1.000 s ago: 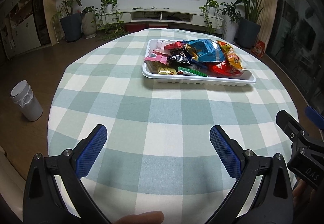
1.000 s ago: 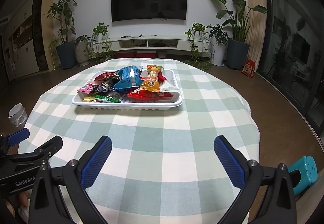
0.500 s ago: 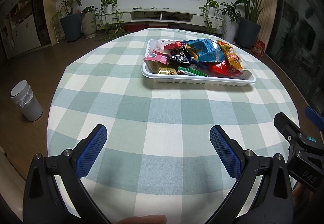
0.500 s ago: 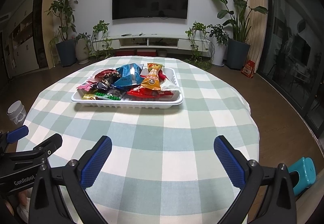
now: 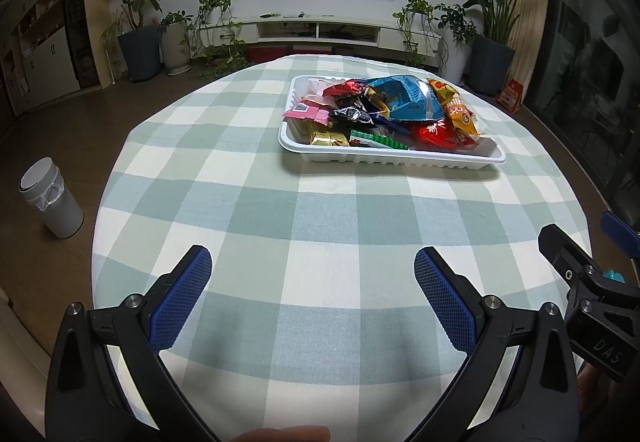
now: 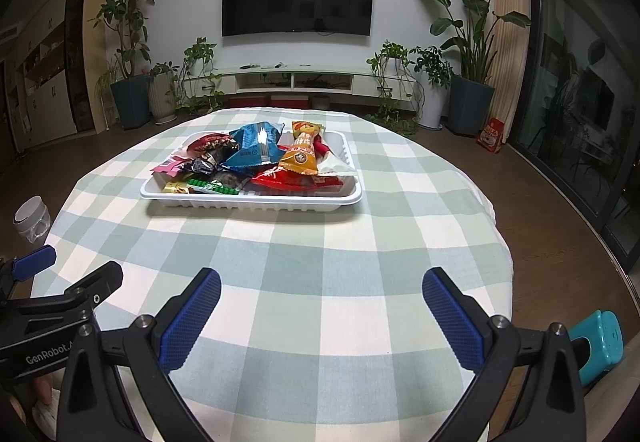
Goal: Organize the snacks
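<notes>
A white tray point(image 5: 394, 159) point(image 6: 252, 201) stands on the far half of the round table, piled with several snack packets, among them a blue bag point(image 5: 408, 102) point(image 6: 254, 148), an orange packet point(image 5: 456, 110) point(image 6: 303, 152) and a pink one point(image 5: 306, 112). My left gripper point(image 5: 312, 274) is open and empty, low over the table's near side, well short of the tray. My right gripper point(image 6: 320, 296) is open and empty, beside it on the right. Each gripper's body shows at the edge of the other's view.
The table wears a green-and-white checked cloth point(image 5: 320, 210). A white bin point(image 5: 50, 198) stands on the floor at the left. A teal stool point(image 6: 598, 342) sits low at the right. Plants and a TV unit line the far wall.
Both grippers have tilted or lifted slightly, so the tray sits a little lower in each view. Both stay open and empty.
</notes>
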A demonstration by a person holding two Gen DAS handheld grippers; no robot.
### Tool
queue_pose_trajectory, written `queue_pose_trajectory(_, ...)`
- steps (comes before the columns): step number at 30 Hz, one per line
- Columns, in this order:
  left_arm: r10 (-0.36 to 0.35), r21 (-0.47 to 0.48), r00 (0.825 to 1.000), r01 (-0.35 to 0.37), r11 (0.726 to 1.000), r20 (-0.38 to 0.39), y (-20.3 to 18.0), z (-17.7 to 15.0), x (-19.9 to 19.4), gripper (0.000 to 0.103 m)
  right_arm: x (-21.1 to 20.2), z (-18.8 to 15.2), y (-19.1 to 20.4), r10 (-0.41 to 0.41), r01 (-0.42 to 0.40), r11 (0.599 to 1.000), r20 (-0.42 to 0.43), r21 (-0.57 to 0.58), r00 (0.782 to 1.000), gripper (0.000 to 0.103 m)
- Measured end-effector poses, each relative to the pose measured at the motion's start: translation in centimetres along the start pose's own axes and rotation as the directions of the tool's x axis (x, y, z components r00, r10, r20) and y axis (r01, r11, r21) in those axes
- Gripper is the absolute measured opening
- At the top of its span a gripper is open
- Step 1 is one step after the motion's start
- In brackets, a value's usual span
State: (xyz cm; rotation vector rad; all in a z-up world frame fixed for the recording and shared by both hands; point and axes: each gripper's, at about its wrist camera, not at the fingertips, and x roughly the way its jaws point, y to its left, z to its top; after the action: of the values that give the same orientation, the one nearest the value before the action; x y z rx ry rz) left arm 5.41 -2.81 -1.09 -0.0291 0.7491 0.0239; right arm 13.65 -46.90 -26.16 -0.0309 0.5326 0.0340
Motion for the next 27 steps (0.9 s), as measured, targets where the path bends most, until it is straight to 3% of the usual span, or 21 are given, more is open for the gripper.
queue_pose_trajectory(27,-0.001,0.002,1.0,0.001,1.0,-0.004,-0.1,-0.09,0.04,0.103,-0.17,0.08,0.03,0.0,0.0,1.0,-0.004,-0.004,1.0,0.103)
